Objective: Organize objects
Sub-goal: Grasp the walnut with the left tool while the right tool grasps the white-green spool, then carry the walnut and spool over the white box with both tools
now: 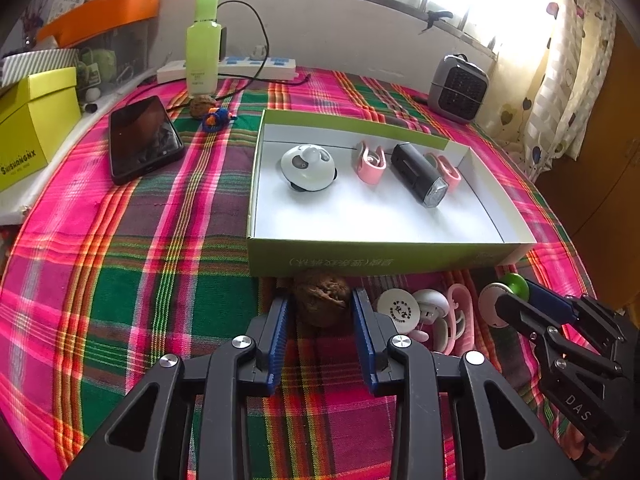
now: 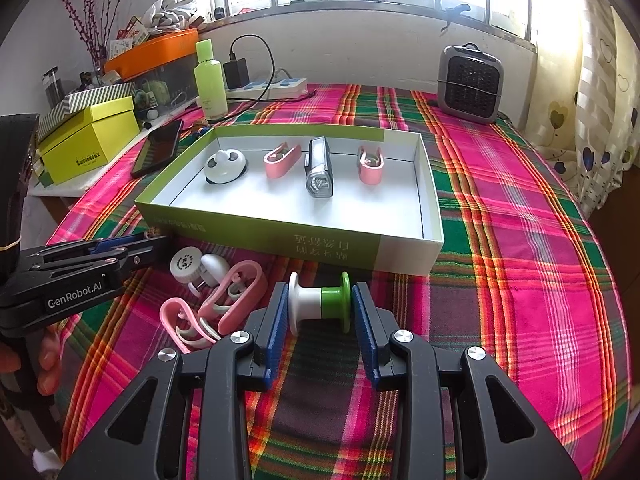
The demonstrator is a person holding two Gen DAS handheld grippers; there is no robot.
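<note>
Flanking a wrinkled brown walnut (image 1: 321, 298), the left tongs (image 1: 320, 322) stand spread, ribbed blue pads either side of it on the plaid tabletop (image 1: 120, 280) just before the shallow cardboard box (image 1: 372, 254). The right tongs (image 2: 320, 312) bracket a smooth white-and-green spool (image 2: 320, 304), pads at its flanges; whether they clench it I cannot tell.
</note>
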